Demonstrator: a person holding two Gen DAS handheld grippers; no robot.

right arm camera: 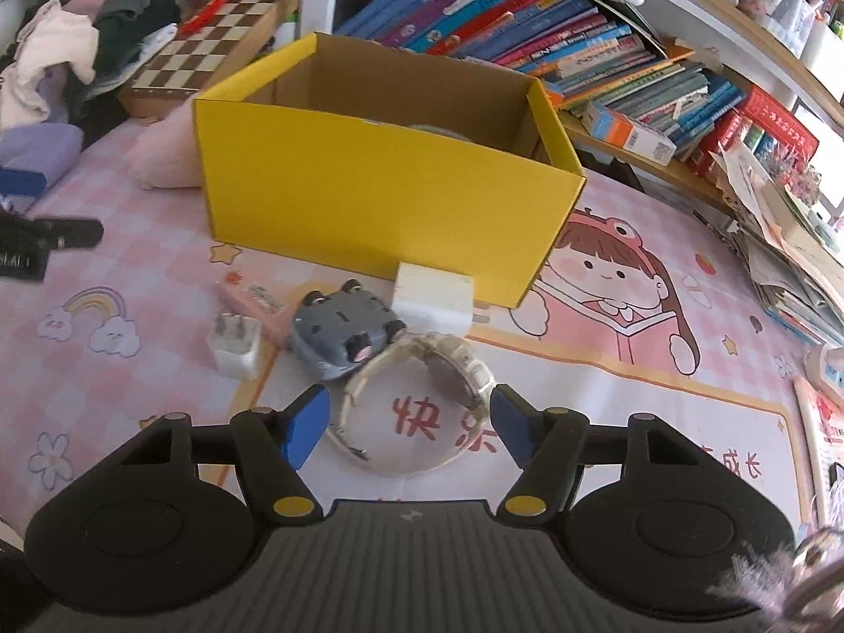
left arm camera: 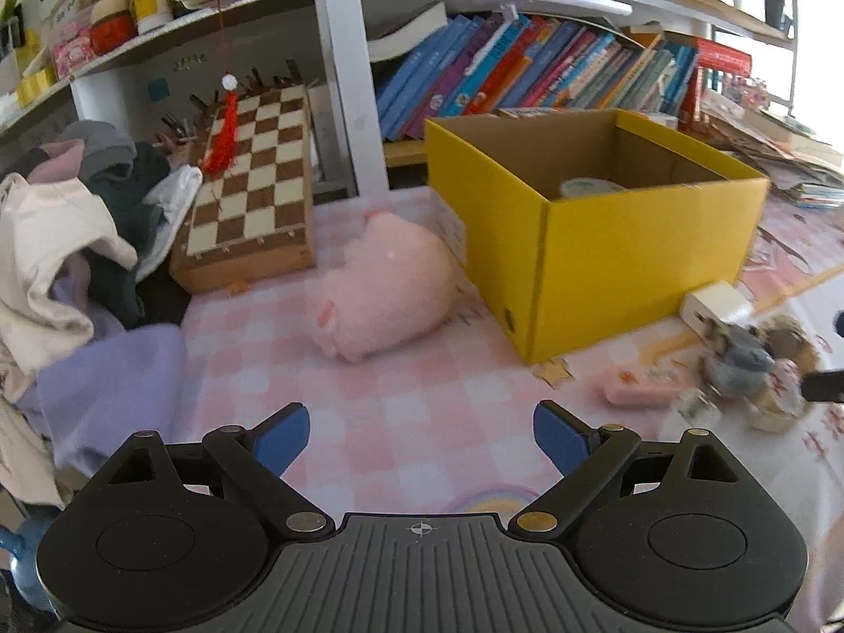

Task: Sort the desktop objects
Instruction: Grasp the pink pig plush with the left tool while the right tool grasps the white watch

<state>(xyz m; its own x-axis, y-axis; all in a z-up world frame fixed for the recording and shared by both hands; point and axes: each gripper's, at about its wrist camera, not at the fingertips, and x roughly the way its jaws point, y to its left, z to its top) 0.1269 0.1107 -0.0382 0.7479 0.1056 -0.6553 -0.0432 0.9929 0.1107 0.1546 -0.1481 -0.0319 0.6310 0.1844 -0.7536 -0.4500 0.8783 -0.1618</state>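
My right gripper (right arm camera: 411, 422) hangs low over a white wristwatch (right arm camera: 464, 369) that lies on the pink desk mat. Its blue pads flank the strap, with a thin gap on the left side, so it is open. Just beyond the watch lie a grey toy car (right arm camera: 343, 332), a white charger plug (right arm camera: 235, 343), a pink eraser (right arm camera: 258, 300) and a white cube (right arm camera: 432, 295). Behind them stands an open yellow box (right arm camera: 369, 200) with something round inside. My left gripper (left arm camera: 422, 438) is open and empty above the mat, facing a pink plush toy (left arm camera: 380, 285) beside the box (left arm camera: 633, 264).
A folded chessboard (left arm camera: 248, 179) leans at the back left. A heap of clothes (left arm camera: 68, 221) fills the left side. Rows of books (left arm camera: 527, 68) line the shelf behind the box. A stack of papers (right arm camera: 780, 242) crowds the right edge.
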